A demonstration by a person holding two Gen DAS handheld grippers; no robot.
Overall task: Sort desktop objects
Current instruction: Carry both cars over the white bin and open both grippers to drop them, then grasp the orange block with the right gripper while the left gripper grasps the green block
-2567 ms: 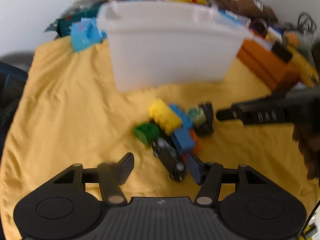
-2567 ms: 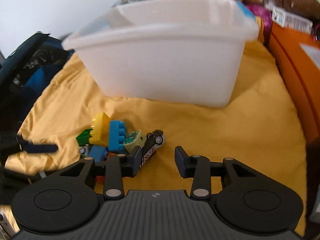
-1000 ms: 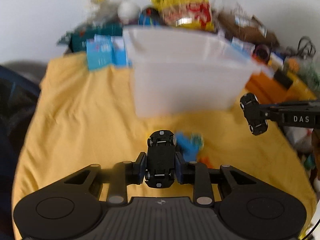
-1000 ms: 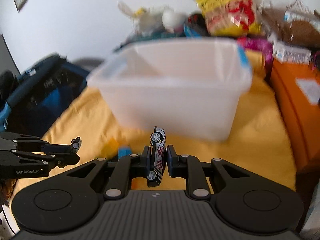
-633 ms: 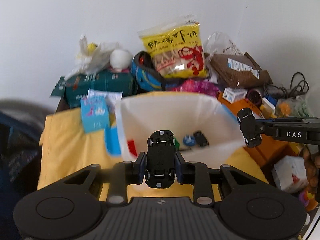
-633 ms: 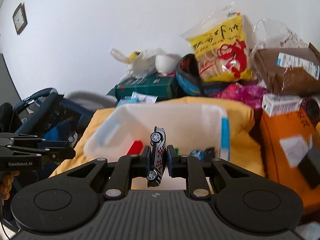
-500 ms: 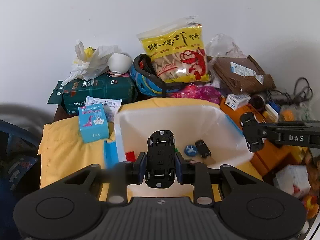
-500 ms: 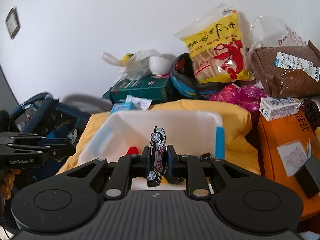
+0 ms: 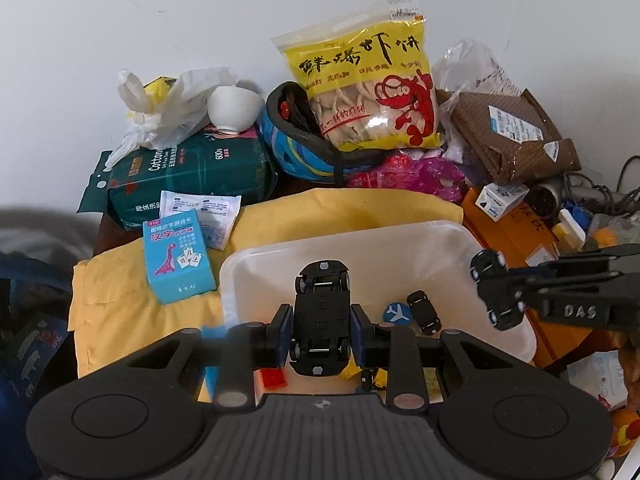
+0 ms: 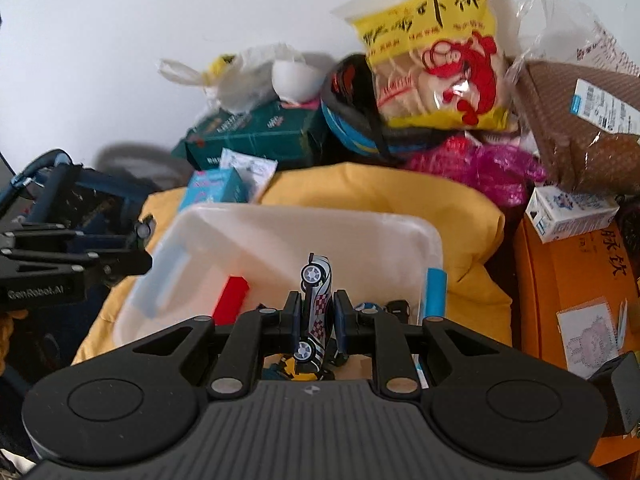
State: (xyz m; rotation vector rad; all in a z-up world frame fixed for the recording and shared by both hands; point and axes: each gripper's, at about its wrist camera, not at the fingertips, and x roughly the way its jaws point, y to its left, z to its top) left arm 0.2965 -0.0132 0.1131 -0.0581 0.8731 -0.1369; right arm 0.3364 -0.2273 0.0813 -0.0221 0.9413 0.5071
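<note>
Your left gripper point(image 9: 321, 330) pinches a black car point(image 9: 321, 317) belly-up, chassis and axles facing the lens, above the white bin point(image 9: 460, 236). Your right gripper point(image 10: 316, 316) clamps a white car point(image 10: 315, 312) on edge, red-and-white checker pattern on its side, one wheel up and one down, also over the bin point(image 10: 400, 224). Both pairs of fingers are narrow, tight on their cars.

Writing: the right gripper's side reads "DAS" in the left view; the left gripper's side reads "GenRobot.AI" in the right view. The yellow snack bag point(image 9: 362, 80) carries black Chinese script and a red cartoon shrimp. The dark green pack point(image 9: 192, 178) shows "Cotton" and "600g". The blue card box point(image 9: 178, 256) has Chinese characters and a pink dinosaur. The orange box point(image 10: 576, 304) bears Chinese characters and a sticker with a drawn animal. A small white carton point(image 10: 568, 212) sits on it; its print is too small to read.

Inside the bin: a small black car point(image 9: 424, 312), a round blue disc with a white plane point(image 9: 395, 313), a red block point(image 10: 230, 300) and yellow pieces, partly hidden by your grippers.

Surface: a wrinkled yellow cloth point(image 9: 120, 280) under the bin. Behind it, clutter is heaped against a plain white wall point(image 9: 200, 20): a white plastic bag, a white bowl point(image 9: 232, 108), a blue helmet point(image 9: 296, 152), pink wrap, a brown parcel point(image 9: 512, 136) with shipping labels, and cables at far right.
</note>
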